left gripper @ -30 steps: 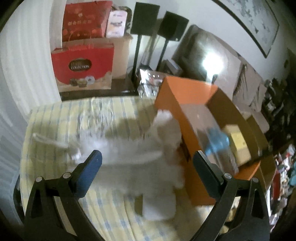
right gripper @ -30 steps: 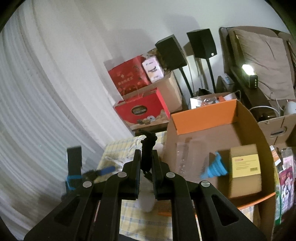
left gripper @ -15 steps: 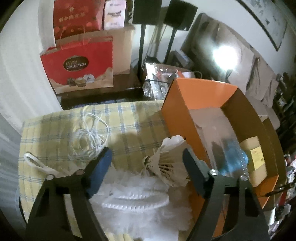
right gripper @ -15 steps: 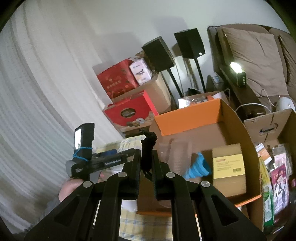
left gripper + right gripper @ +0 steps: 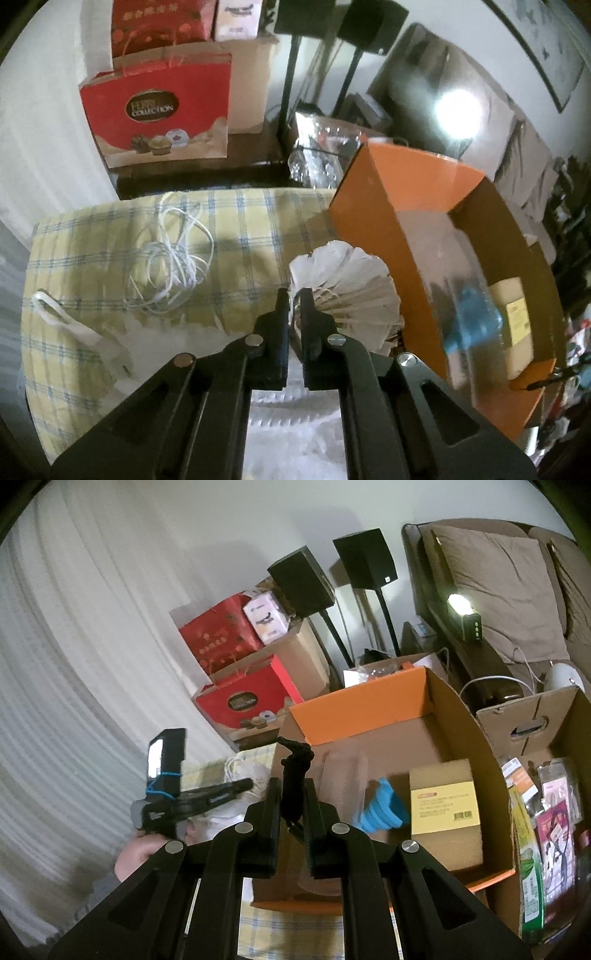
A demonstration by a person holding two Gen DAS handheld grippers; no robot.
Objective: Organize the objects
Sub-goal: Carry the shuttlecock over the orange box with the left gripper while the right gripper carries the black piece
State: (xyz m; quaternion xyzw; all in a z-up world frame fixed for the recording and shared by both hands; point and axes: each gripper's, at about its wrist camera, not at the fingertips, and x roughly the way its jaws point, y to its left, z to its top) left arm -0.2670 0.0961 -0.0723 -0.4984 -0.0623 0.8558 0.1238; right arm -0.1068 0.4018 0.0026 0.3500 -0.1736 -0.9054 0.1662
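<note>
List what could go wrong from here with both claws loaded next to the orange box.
1. The left claw pinches the shuttlecock by its thin feathers; they may crush or slip loose.
2. The shuttlecock sits against the orange box wall and may snag when lifted.
3. The right claw grips only part of the black cord; it could slide out over the box.

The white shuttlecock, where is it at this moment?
In the left wrist view the shuttlecock sits at centre, gripped by the left tool, just left of the orange box and right of the white cable on the checked cloth.
</note>
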